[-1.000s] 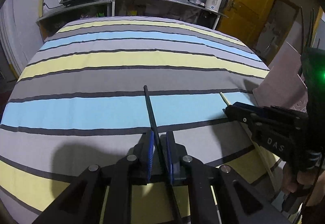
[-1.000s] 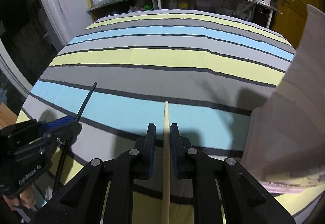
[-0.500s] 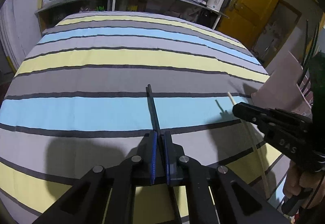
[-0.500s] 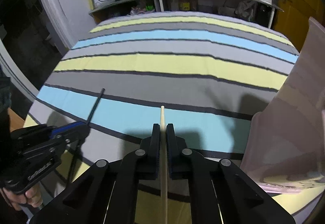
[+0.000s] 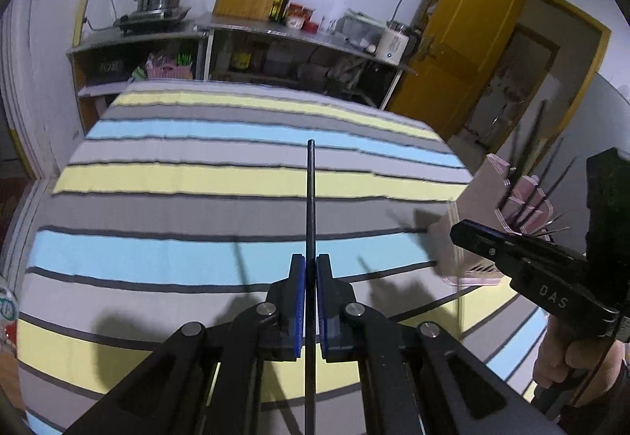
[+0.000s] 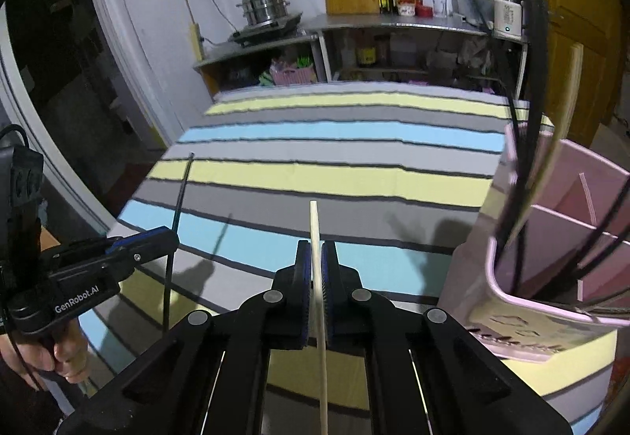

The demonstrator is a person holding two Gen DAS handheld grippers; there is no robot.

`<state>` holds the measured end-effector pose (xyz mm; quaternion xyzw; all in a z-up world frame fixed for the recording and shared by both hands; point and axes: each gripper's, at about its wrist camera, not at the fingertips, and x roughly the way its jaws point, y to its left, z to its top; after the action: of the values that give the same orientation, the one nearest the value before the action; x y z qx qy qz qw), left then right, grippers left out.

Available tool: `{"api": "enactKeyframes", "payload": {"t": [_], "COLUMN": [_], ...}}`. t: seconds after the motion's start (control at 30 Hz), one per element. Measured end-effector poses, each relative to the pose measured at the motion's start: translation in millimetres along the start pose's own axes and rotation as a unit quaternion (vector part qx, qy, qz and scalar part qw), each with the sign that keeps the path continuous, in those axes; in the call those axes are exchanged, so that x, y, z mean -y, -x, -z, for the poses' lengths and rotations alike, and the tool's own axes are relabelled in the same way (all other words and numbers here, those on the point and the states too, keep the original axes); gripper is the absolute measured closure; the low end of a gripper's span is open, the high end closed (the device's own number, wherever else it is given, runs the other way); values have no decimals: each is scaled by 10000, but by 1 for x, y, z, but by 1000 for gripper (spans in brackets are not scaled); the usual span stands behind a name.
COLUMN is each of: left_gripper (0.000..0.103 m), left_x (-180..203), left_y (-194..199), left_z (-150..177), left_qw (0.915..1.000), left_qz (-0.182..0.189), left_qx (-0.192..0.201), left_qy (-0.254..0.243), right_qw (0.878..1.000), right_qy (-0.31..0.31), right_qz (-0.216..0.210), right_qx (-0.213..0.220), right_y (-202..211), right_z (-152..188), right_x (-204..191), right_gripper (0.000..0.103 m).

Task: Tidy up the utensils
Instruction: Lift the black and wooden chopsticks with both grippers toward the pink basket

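Two chopsticks are up off the striped cloth point(image 6: 334, 179), one per gripper. The left gripper point(image 5: 310, 297) is clamped tight on a black chopstick point(image 5: 311, 198); the right gripper point(image 6: 315, 289) is clamped tight on a pale wooden chopstick point(image 6: 317, 257). Step looks like carry-to-holder. The pink divided holder point(image 6: 551, 277) sits just right of the wooden chopstick, already holding dark sticks that splay over its rim. Next move likely needs tips swung over an open compartment, dodging those sticks. Cloth left of holder is bare; its edge drops off at far left.
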<state>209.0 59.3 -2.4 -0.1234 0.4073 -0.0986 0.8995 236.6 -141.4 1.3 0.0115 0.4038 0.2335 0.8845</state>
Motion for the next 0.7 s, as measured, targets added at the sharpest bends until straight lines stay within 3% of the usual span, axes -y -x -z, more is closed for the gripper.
{"api": "enactKeyframes", "payload": {"t": [0.37, 0.57, 0.7], "left_gripper": [98, 98, 98], "left_x": [19, 10, -2], "left_y": [39, 32, 18], "left_z": [-7, -1, 2], "left_qw": [9994, 9998, 9999], "left_qz": [139, 154, 133], "left_qx": [273, 111, -58], "left_qy": [-183, -60, 27], "right_qw": [9993, 10000, 9997], "right_qy": [-67, -38, -66], "right_qz": [-12, -27, 3], "right_qx": [365, 51, -254], "right_y": [45, 22, -5], "right_z": [-1, 9, 17], "right_x": [-2, -3, -1], "right_gripper": [101, 100, 91]}}
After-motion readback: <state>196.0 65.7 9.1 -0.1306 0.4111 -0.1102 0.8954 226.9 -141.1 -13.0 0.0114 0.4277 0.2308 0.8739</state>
